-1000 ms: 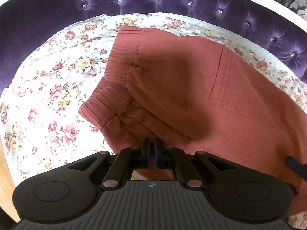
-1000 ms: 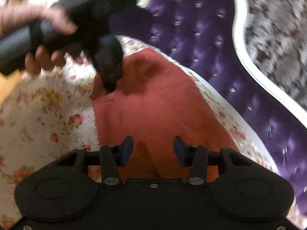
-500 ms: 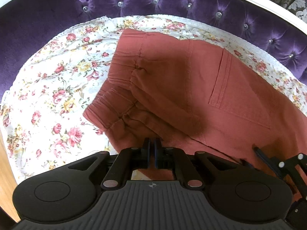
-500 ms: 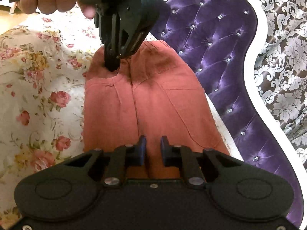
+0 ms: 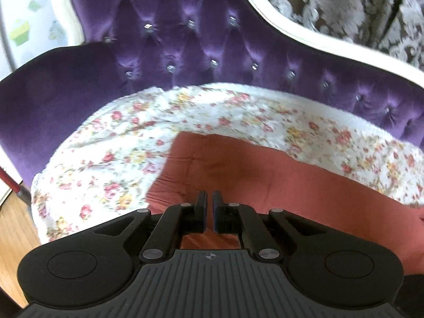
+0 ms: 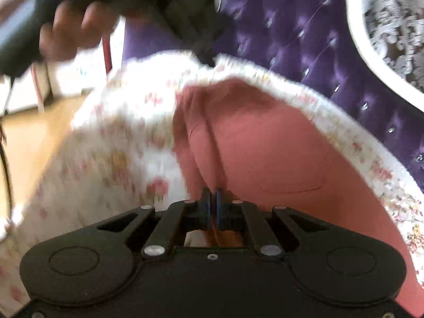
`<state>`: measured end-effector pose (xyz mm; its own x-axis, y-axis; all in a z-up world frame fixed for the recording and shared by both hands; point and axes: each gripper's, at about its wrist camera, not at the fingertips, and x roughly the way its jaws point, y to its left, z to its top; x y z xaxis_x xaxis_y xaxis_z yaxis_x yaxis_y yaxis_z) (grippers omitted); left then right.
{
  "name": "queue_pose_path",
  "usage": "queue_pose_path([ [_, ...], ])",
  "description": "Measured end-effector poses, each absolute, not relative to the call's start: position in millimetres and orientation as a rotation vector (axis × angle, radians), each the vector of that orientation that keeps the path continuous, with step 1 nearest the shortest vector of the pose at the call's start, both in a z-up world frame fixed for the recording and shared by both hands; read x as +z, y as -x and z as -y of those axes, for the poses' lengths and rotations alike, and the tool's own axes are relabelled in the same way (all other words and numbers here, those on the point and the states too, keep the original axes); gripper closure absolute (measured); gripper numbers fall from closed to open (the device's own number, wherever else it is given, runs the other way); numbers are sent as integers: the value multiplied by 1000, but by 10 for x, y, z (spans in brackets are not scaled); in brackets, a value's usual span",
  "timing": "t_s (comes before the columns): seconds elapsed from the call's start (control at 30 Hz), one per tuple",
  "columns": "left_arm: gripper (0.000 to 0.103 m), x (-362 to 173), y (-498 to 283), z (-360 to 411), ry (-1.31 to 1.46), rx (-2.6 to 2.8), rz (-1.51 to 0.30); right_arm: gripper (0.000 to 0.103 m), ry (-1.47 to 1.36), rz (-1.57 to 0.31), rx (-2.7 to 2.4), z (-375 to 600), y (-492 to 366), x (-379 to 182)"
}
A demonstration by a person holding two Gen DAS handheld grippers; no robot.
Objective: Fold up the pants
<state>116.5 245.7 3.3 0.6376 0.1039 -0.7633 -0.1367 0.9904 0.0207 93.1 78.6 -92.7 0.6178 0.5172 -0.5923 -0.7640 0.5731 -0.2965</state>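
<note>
The pants, made of a matte brick-red woven cloth, are laid on a white sheet printed with small pink and yellow roses, which is spread over the seat of a purple sofa. In the left wrist view a rounded, folded edge of the cloth is turned toward the backrest, with soft creases running down from it. In the right wrist view the fabric is gathered into long ridges leading toward the camera, and a curved stitched seam, seemingly a pocket outline, is seen on the smooth panel to the right. The right gripper is closed, its blue-padded fingers pressed together on a raised pleat of the pants. The left gripper is nearly closed, a narrow slit being left between its fingers; red cloth is seen below and behind them, but whether any of it is pinched cannot be told. In the right wrist view the left gripper's dark body is held aloft by a blurred hand at the upper left, above the far edge of the sheet. The sofa is upholstered in glossy tufted velvet set with small shiny buttons and is framed by a curved white border. A patterned grey and white wall covering is seen behind it, and a pale wooden floor to the left.
</note>
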Motion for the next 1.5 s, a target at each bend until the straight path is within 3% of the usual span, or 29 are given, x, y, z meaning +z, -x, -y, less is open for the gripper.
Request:
queue_pose_path([
  [0.27, 98, -626, -1421, -2041, -47, 36, -1012, 92, 514, -502, 792, -686, -1009, -879],
  [0.4, 97, -706, -1288, -2048, -76, 49, -975, 89, 431, -472, 765, -264, -1014, -575],
  [0.43, 97, -699, -1263, -2045, -86, 51, -975, 79, 402, -465, 736, -127, -1068, -500],
  [0.47, 97, -699, -1241, -2045, -93, 53, -975, 61, 372, -462, 703, -7, -1146, -443],
  [0.53, 97, -702, -1218, -2037, -111, 60, -974, 44, 284, -447, 608, 309, -1339, -314],
  [0.63, 97, -704, -1161, -1973, -139, 72, -966, 42, 188, -476, 499, 669, -1687, -260],
  [0.9, 98, -691, -1197, -1966, -163, 73, -976, 46, 69, -653, 611, 766, -2170, -576],
  [0.93, 99, -677, -1198, -1969, -166, 72, -977, 75, 71, -645, 617, 738, -2161, -588],
  [0.97, 99, -648, -1199, -1968, -166, 72, -976, 90, 76, -634, 613, 714, -2118, -589],
  [1.27, 99, -173, -1499, -1819, -100, 51, -862, 90, 536, -335, 566, 250, -1158, -724],
  [1.5, 98, -269, -1845, -1491, -94, -8, -875, 91, 833, -247, 517, -34, -921, -1125],
])
